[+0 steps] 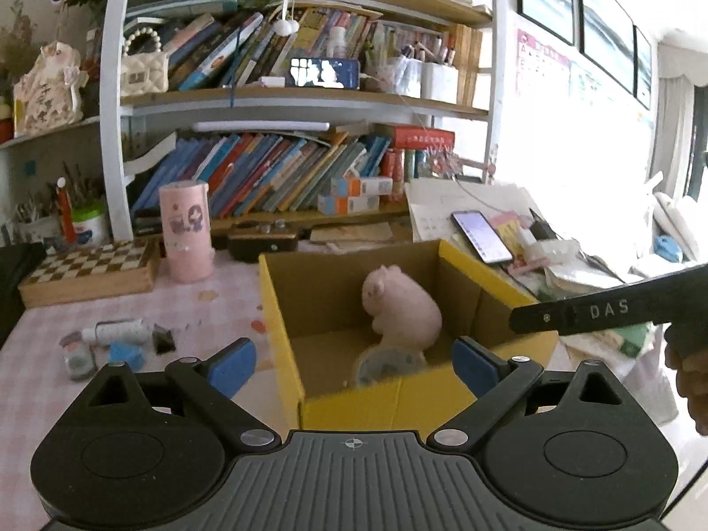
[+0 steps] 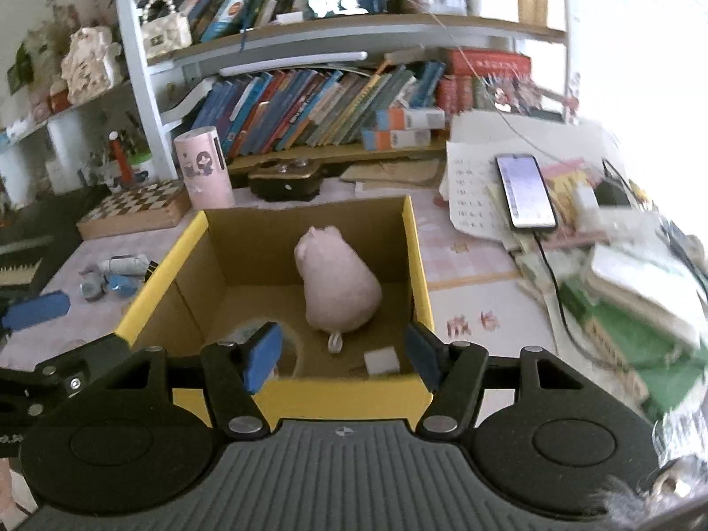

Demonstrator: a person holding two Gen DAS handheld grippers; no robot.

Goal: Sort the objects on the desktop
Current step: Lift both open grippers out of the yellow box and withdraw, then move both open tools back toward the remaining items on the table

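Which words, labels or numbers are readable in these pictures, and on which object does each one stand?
"DAS": white letters on the black arm of the right tool.
Book spines, red box, phone screen, wall posters, pink cylinder: print too small or blurred to read.

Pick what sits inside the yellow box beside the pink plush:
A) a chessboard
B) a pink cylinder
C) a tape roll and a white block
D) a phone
C: in the right wrist view the box holds the plush, a tape roll and a white block.
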